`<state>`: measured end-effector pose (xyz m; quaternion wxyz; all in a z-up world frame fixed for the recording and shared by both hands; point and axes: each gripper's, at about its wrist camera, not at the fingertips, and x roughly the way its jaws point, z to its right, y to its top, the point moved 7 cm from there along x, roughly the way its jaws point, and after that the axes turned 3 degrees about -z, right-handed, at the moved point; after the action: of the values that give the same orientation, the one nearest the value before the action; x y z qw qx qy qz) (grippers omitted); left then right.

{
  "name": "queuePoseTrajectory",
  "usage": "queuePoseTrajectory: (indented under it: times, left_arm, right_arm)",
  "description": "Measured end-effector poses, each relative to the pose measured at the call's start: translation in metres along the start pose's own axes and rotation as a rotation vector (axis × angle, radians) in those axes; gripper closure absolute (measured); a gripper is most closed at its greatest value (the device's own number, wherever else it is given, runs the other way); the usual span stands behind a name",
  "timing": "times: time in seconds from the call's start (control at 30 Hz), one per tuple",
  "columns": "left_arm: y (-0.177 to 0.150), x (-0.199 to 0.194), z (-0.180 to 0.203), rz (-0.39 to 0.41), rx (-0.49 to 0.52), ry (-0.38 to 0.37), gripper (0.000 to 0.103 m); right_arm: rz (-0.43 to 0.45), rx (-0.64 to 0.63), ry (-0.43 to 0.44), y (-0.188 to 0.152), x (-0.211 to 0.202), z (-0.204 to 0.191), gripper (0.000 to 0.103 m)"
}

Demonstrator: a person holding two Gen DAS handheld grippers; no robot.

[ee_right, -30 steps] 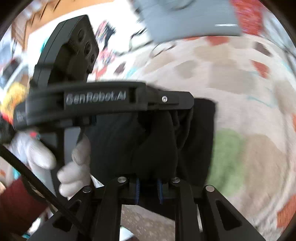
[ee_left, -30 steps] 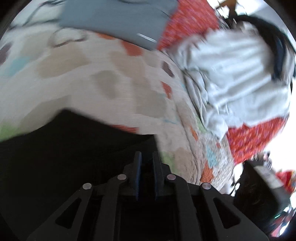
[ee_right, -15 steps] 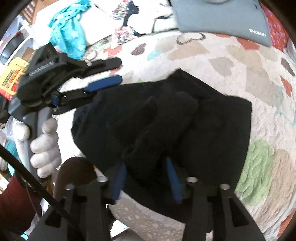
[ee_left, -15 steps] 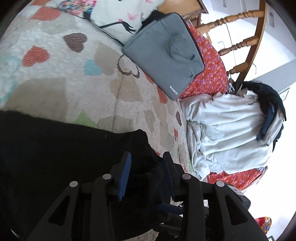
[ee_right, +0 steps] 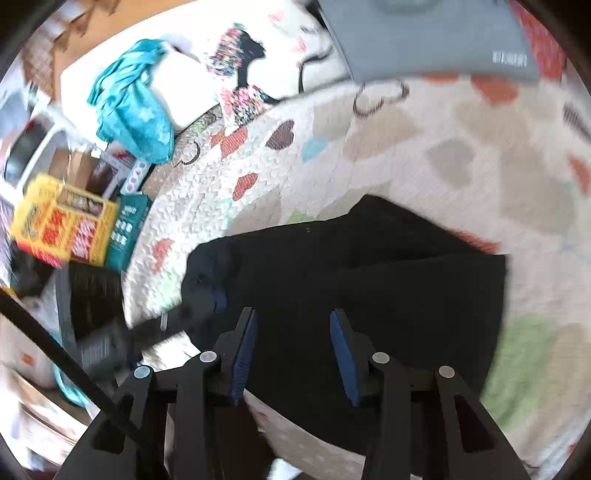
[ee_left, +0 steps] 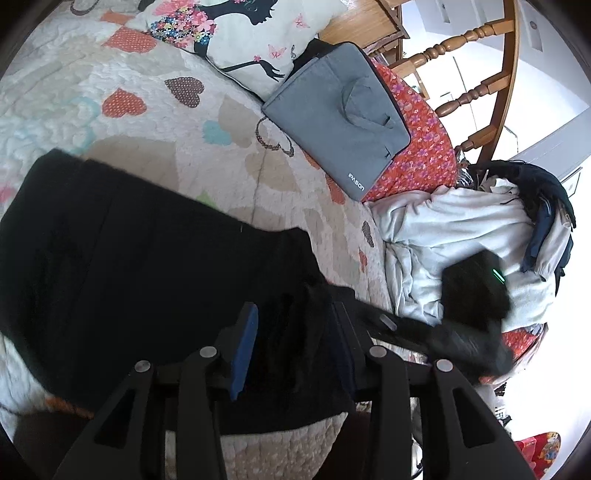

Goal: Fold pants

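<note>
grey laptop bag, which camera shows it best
The left wrist view: the grey laptop bag shows whole and sharp there, handle and logo visible, lying on the quilt beside the pillow. The right wrist view catches only its blurred lower part at the top edge.

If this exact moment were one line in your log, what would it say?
task: fold pants | black pants flat on heart quilt | left gripper open, cloth between fingers | right gripper open above pants
</note>
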<state>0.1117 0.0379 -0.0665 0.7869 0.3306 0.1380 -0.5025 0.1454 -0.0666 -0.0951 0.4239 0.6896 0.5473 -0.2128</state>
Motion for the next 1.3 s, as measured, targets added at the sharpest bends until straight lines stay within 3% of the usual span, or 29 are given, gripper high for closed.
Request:
queuePoseTrajectory:
  times: [0.13,0.23,0.3,0.43,0.57,0.63,0.7,0.77,0.8,0.97,1.07,1.13,1.2,1.3]
  left_arm:
    - [-0.014,0.002,0.003,-0.014,0.026,0.028,0.065]
    - [-0.02,0.004,0.002,-0.016,0.031,0.028,0.065]
    - [-0.021,0.004,0.002,-0.006,0.025,0.003,0.061]
    - [-0.019,0.008,-0.001,0.02,0.011,-0.038,0.057]
    - [-0.025,0.017,0.002,0.029,0.031,-0.082,0.057]
    - [-0.029,0.021,0.0,0.024,0.058,-0.067,0.057]
    - [-0.031,0.026,-0.002,0.014,0.065,-0.057,0.056]
    - [-0.032,0.031,-0.006,0.001,0.063,-0.048,0.056]
    - [-0.033,0.034,-0.007,-0.005,0.06,-0.045,0.056]
    - [-0.032,0.037,-0.013,-0.016,0.025,-0.072,0.055]
    - [-0.032,0.031,-0.013,-0.007,0.025,-0.084,0.054]
    - [-0.031,0.02,-0.01,0.009,0.016,-0.096,0.054]
    - [-0.027,-0.013,-0.002,0.087,0.03,-0.115,0.054]
    - [-0.015,-0.069,0.001,0.233,0.067,-0.068,0.053]
  right_arm:
    - [-0.082,0.158,0.082,0.01,0.053,0.018,0.06]
    - [-0.081,0.31,0.182,0.014,0.072,0.031,0.065]
    - [-0.083,0.278,0.18,0.018,0.066,0.024,0.063]
    - [-0.02,0.134,0.055,0.037,0.032,0.012,0.063]
    - [-0.024,0.056,-0.158,0.055,0.027,0.022,0.063]
    - [-0.045,0.045,-0.189,0.06,0.039,0.024,0.087]
    - [-0.068,0.048,-0.222,0.067,0.056,0.029,0.09]
    - [-0.099,0.047,-0.317,0.074,0.078,0.043,0.09]
    - [-0.106,0.058,-0.327,0.078,0.083,0.051,0.094]
    - [-0.146,0.041,-0.327,0.09,0.086,0.053,0.095]
    - [-0.107,-0.007,-0.363,0.088,0.064,0.044,0.09]
    - [-0.088,0.002,-0.352,0.084,0.053,0.038,0.082]
    - [-0.077,0.003,-0.331,0.08,0.044,0.026,0.081]
    - [-0.081,-0.025,-0.247,0.071,0.038,-0.006,0.075]
